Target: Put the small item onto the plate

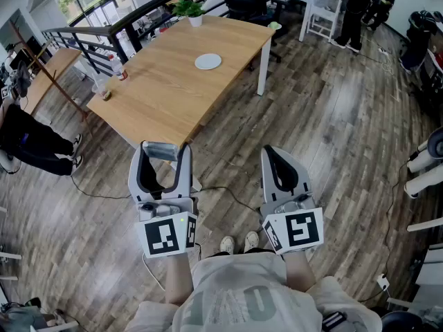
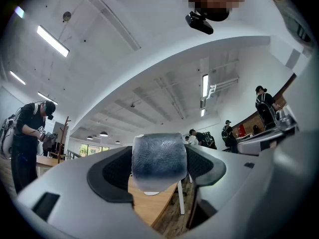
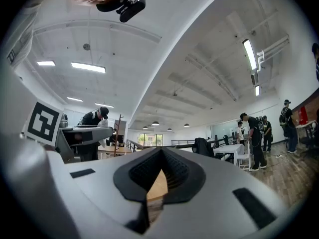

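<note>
My left gripper (image 1: pixel 161 154) is shut on the small item (image 1: pixel 160 150), a grey-blue soft block held wide between its jaws. It hangs over the wood floor, just short of the near corner of the wooden table (image 1: pixel 159 102). In the left gripper view the small item (image 2: pixel 159 161) fills the gap between the jaws. The white plate (image 1: pixel 208 61) lies far up the table, and a sliver of the plate (image 2: pixel 147 192) shows under the item. My right gripper (image 1: pixel 272 153) is shut with nothing in it and points up in the right gripper view (image 3: pixel 160 154).
A potted plant (image 1: pixel 190 10) stands at the table's far end, and a bottle (image 1: pixel 120 71) and a cup (image 1: pixel 104 92) stand at its left edge. A person (image 1: pixel 31 140) stands on the left. A cable (image 1: pixel 221 189) runs across the floor. White tables and people are at the back.
</note>
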### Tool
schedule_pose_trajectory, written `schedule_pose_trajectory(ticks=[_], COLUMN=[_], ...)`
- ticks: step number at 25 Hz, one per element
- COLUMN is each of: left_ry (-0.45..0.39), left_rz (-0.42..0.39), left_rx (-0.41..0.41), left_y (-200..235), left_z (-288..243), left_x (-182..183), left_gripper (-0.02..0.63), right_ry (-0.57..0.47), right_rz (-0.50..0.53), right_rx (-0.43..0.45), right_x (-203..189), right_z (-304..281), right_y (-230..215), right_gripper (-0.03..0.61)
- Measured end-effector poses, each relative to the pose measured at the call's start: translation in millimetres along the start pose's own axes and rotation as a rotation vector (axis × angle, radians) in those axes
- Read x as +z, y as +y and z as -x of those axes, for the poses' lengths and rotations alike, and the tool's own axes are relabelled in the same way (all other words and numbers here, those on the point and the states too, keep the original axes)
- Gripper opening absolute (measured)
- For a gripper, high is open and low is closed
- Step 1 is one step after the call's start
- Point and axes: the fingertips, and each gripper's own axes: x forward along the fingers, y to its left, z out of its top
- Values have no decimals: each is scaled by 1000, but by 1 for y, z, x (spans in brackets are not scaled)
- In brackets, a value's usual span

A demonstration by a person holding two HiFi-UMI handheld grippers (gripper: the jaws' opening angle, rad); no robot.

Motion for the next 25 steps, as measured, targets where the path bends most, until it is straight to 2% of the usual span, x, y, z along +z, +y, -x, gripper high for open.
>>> schedule_pose_trajectory(ticks=[12,20,25], left_ry=[1,-46,-54], left_rz=[-17,-14,32], left_rx=[2,29,48], left_y=[-32,-42,-37], left_z=[-10,-11,-25], left_x=[3,9,0], left_gripper=[322,322,322], right_ry=[-20,-9,4], right_rz=[-10,-89,-70], right_rx=[12,-63,-46], right_x=[0,-22,-28], right_z=[11,35,26], right_y=[-33,-84,-94], right_gripper=[17,17,18])
